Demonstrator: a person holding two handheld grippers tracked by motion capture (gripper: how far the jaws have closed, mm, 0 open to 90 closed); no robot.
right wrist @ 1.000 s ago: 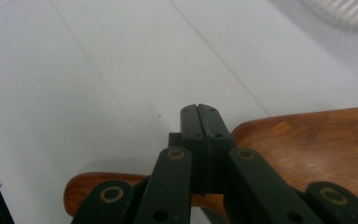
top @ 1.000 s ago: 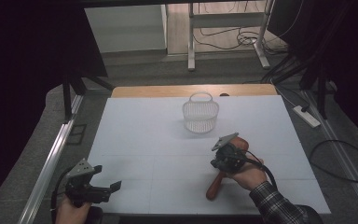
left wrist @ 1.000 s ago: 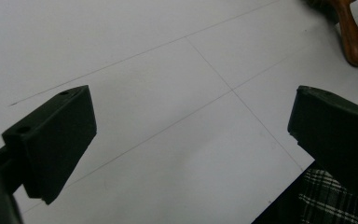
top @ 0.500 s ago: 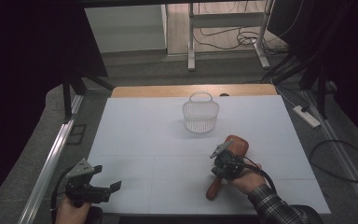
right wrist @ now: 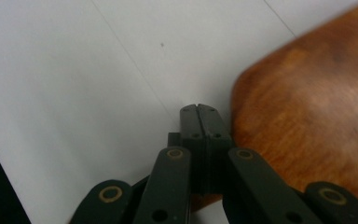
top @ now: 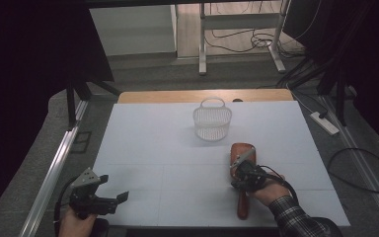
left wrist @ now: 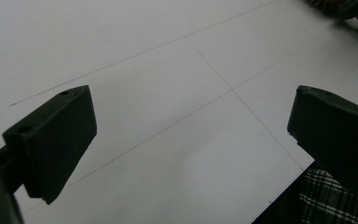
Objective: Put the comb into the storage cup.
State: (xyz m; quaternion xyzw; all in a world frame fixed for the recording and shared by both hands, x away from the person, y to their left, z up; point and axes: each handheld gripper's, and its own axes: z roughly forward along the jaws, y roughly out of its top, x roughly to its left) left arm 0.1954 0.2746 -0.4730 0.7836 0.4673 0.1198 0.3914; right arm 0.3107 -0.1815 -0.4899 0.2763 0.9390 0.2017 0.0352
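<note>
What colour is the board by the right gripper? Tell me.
Reddish-brown wood; the board shows best in the right gripper view.

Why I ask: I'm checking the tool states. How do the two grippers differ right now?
The left gripper has its jaws wide apart over bare white table; the right gripper has its jaws pressed together, nothing between them, at the edge of the wooden board. Both are black and hand-held.
</note>
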